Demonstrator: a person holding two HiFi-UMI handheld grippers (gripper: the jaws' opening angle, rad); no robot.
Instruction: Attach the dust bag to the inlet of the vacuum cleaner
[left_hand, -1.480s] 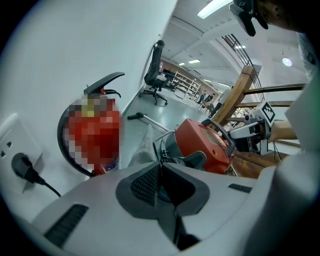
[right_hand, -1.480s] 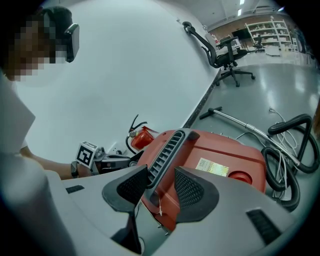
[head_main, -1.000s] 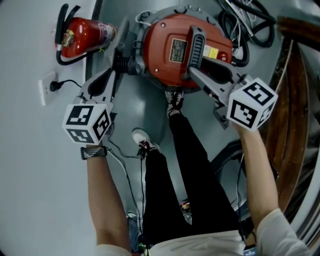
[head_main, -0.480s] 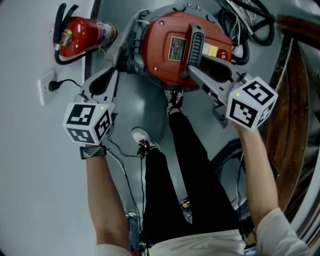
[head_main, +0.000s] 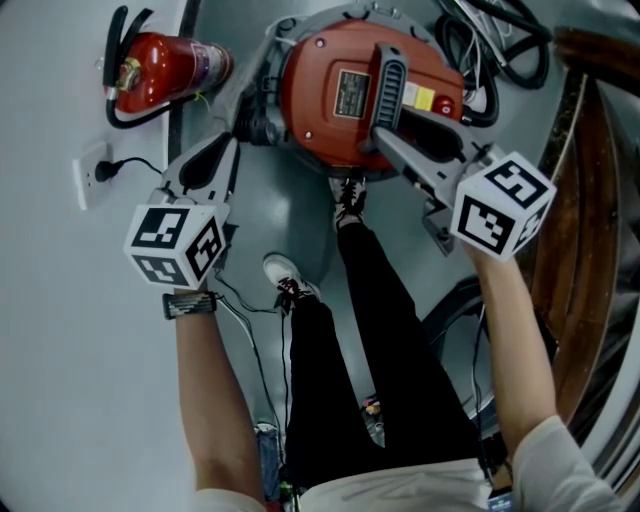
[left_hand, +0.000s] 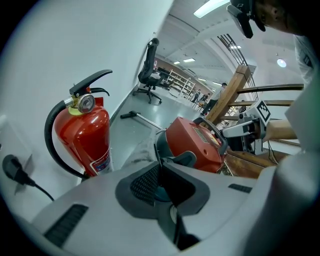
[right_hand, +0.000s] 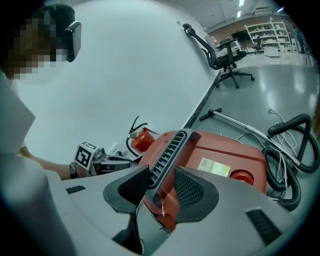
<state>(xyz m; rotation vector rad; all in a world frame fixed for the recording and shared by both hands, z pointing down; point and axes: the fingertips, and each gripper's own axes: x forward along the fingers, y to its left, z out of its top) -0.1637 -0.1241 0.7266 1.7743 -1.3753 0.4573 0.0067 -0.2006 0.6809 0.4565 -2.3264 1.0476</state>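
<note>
The red vacuum cleaner (head_main: 340, 100) stands on the floor below me, its grey handle (head_main: 388, 85) on top. My right gripper (head_main: 385, 140) is shut on that handle (right_hand: 167, 152), one mesh pad on each side. At the vacuum's left side, a grey dust bag (head_main: 235, 90) lies against the body. My left gripper (head_main: 238, 135) is at the bag's end by the inlet. In the left gripper view its jaws (left_hand: 162, 185) stand nearly together on a thin edge of the bag (left_hand: 137, 152). The inlet itself is hidden behind the jaws.
A red fire extinguisher (head_main: 165, 70) leans by the wall left of the vacuum, close to the left gripper. A plugged wall socket (head_main: 95, 175) is further left. Black hose coils (head_main: 480, 50) lie behind the vacuum. A wooden railing (head_main: 590, 200) runs along the right. The person's shoes (head_main: 290, 280) stand near.
The bag's end in the left jaws has shifted slightly toward the vacuum body, and the vacuum has edged up and left in the head view. The right gripper has stayed on the handle.
</note>
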